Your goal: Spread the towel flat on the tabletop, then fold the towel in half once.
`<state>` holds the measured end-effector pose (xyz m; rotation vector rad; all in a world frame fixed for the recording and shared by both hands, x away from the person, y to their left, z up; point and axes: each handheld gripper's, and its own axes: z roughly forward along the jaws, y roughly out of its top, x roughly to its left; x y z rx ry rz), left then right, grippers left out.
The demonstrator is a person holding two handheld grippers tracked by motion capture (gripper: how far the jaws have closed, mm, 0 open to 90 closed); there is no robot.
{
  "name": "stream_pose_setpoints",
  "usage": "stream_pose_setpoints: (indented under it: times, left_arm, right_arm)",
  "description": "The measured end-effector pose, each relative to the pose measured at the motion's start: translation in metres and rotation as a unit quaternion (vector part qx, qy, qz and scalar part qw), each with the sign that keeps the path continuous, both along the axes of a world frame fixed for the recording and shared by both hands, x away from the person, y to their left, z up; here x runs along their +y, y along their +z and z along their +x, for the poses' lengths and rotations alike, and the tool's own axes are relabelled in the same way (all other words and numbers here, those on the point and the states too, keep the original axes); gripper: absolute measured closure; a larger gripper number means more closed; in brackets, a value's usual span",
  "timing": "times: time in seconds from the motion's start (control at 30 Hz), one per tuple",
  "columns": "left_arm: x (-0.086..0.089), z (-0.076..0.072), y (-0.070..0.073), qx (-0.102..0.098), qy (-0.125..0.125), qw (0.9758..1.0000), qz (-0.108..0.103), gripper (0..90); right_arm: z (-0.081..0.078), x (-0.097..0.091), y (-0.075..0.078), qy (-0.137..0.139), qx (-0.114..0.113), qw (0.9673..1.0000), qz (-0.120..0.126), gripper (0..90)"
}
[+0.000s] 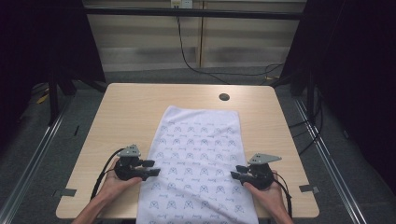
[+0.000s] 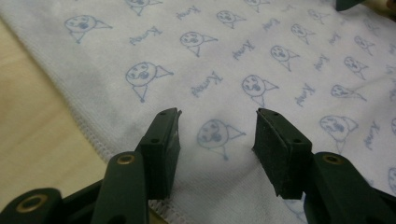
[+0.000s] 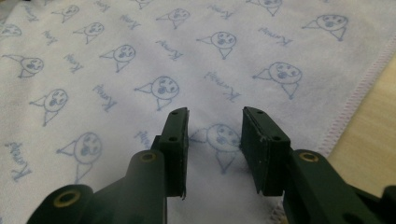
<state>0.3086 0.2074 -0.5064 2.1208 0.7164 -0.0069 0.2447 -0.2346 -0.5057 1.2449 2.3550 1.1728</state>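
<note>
A white cloth [image 1: 198, 154] printed with small blue faces lies flat on the wooden table [image 1: 135, 107], its near end hanging over the front edge. My left gripper [image 1: 153, 168] rests at the cloth's left hem, pointing inward. In the left gripper view its jaws [image 2: 217, 114] stand open just above the cloth [image 2: 261, 56], with nothing pinched between them. At the right hem sits my right gripper [image 1: 235, 171], also pointing inward. Its jaws [image 3: 215, 112] stand open over the cloth [image 3: 140, 56] near the stitched edge.
A round cable hole [image 1: 224, 97] sits in the table behind the cloth. A black cable [image 1: 187, 56] hangs along the back wall. Bare wood flanks the cloth on both sides [image 2: 28, 130] [image 3: 369, 135]. Dark frames and floor rails surround the table.
</note>
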Motion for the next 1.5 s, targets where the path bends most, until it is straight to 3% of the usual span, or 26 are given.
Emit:
stream_pose_setpoints:
  times: [0.07,0.1,0.33,0.47,0.63,0.7,0.77,0.87,0.97,1.07,1.1,1.27,1.5]
  left_arm:
    - [0.002,-0.007,0.0,0.01,0.0,0.9999,-0.007,50.0]
    - [0.002,-0.01,0.0,0.012,0.0,0.9999,-0.009,51.0]
    - [0.005,-0.037,0.002,0.013,-0.018,0.9997,0.0,51.0]
    - [0.009,-0.052,0.003,0.014,-0.022,0.9997,0.001,51.1]
    - [0.018,-0.075,0.006,0.04,-0.028,0.9988,-0.003,51.0]
    - [0.024,-0.083,0.007,0.046,-0.04,0.9981,-0.006,50.7]
    - [0.026,-0.082,0.011,0.036,-0.036,0.9987,-0.009,46.9]
    - [0.023,-0.064,0.016,0.02,-0.024,0.9994,-0.015,46.8]
    - [0.016,-0.034,0.015,0.005,0.002,0.9999,-0.009,47.5]
    - [0.011,-0.014,0.011,0.015,0.015,0.9996,-0.017,48.0]
    - [0.007,-0.006,0.007,0.01,0.025,0.9996,-0.007,48.4]
    - [0.001,0.006,0.001,0.012,0.026,0.9996,-0.002,49.8]
    - [0.001,0.003,0.0,0.001,0.022,0.9998,-0.002,48.9]
  right_arm:
    - [-0.005,-0.001,0.001,0.003,0.004,1.0,0.001,62.8]
    - [-0.01,-0.003,0.0,-0.001,0.008,0.9999,0.015,62.9]
    - [-0.027,-0.001,0.002,0.006,0.025,0.9994,0.023,63.0]
    - [-0.039,0.003,0.004,0.018,0.033,0.9991,0.017,63.1]
    - [-0.059,0.01,0.007,0.035,0.049,0.998,0.015,62.8]
    - [-0.065,0.013,0.009,0.043,0.055,0.9975,0.007,59.0]
    - [-0.065,0.015,0.012,0.048,0.051,0.9975,0.002,53.3]
    - [-0.048,0.009,0.021,0.028,0.03,0.9989,0.024,53.1]
    - [-0.015,0.005,0.026,0.014,0.008,0.9994,0.029,51.2]
    - [0.013,0.004,0.029,0.0,-0.003,0.9995,0.031,49.8]
    - [0.023,0.003,0.031,-0.005,-0.008,0.9993,0.035,49.3]
    - [0.077,0.001,0.034,-0.022,-0.013,0.999,0.037,48.9]
    - [0.125,0.01,0.025,-0.049,-0.006,0.9987,0.012,42.8]
